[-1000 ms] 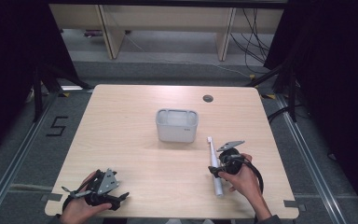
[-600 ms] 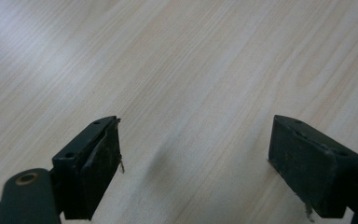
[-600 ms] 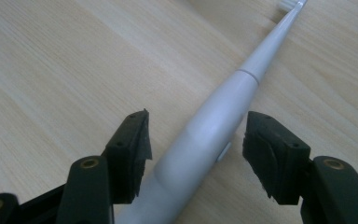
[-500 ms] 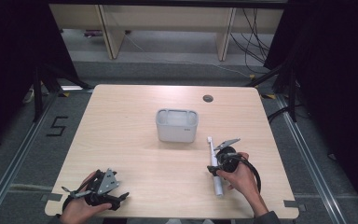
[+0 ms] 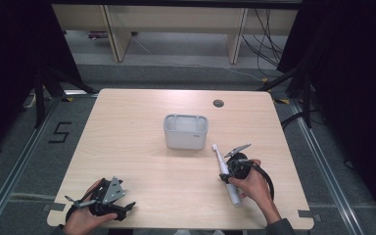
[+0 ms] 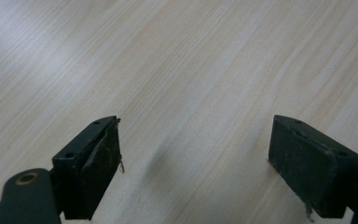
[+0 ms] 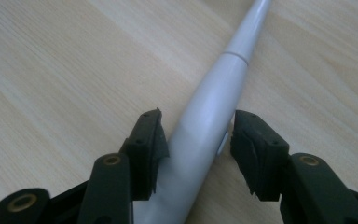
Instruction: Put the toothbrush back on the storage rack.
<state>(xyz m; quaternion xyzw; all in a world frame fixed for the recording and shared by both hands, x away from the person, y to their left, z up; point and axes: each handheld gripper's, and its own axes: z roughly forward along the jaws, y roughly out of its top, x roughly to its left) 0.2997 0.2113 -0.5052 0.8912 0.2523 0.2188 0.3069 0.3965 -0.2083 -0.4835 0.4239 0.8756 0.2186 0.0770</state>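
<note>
A white electric toothbrush (image 5: 234, 197) lies flat on the wooden table (image 5: 142, 161), its head pointing toward a grey holder cup (image 5: 186, 131) at the table's middle. My right gripper (image 5: 225, 177) comes down over its handle. In the right gripper view the handle (image 7: 223, 79) runs between the jaws of the right gripper (image 7: 196, 140). Those jaws have just been closing. The left pad sits at the handle's side and a sliver of gap shows at the right pad. My left gripper (image 5: 126, 210) rests at the table's near left corner. In its own view the left gripper (image 6: 193, 163) stands wide open over bare wood.
A round cable hole (image 5: 218, 103) sits near the table's far right edge. Shelving and cables stand on the floor beyond the far edge. Bare wood lies between the two hands and around the cup.
The right hand has shifted slightly along the toothbrush handle. The left hand and gripper have stayed where they were.
</note>
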